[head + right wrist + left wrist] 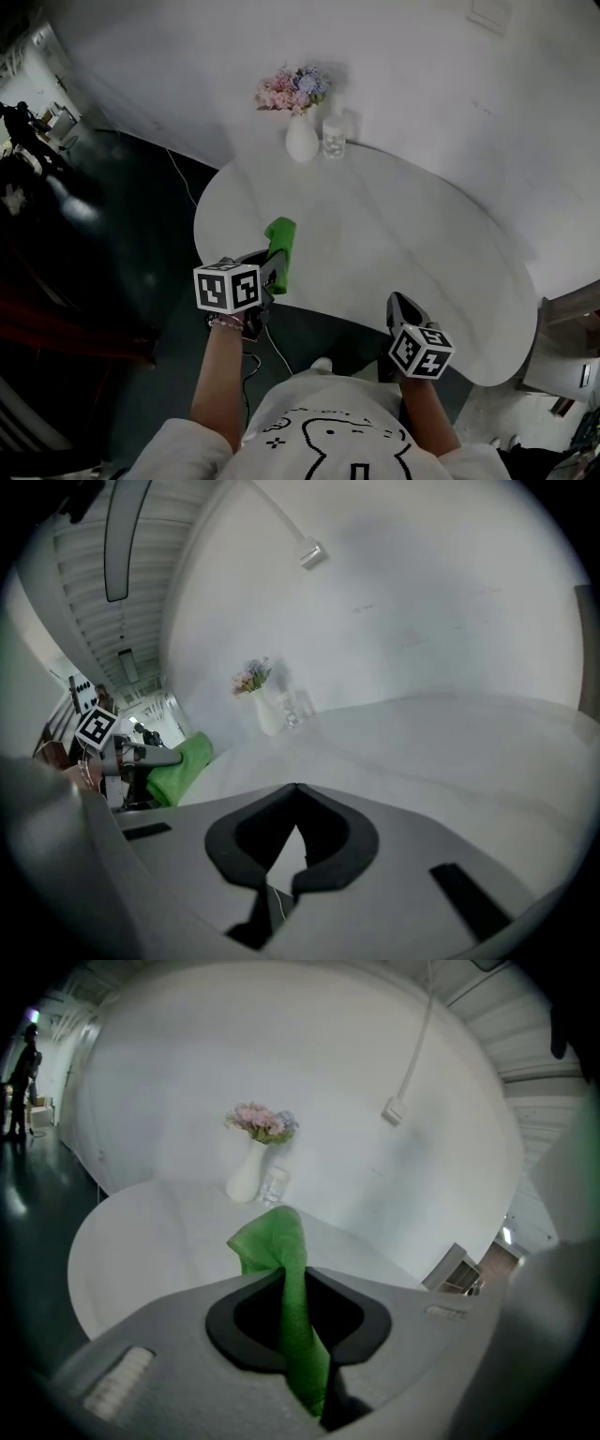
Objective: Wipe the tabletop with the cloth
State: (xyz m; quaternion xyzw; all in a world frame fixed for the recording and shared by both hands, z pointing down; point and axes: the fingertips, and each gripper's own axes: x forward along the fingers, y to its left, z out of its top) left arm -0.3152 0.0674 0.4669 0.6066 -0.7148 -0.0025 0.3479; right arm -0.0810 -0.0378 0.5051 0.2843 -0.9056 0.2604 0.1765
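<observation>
A green cloth [281,248] hangs folded over the left front edge of the white rounded table [403,244]. My left gripper [271,269] is shut on the cloth's near end. In the left gripper view the cloth [281,1269] runs up between the jaws, and its free end stands above them. My right gripper [401,305] is at the table's front edge, right of centre, with its jaws shut and nothing in them. In the right gripper view the tips of the right gripper [296,789] meet over the tabletop [450,752], and the cloth [178,766] shows far left.
A white vase of flowers [301,139] and a clear glass [334,136] stand at the table's far edge, against the white wall. A cable [178,173] trails over the dark floor on the left. A low cabinet [572,347] stands to the right.
</observation>
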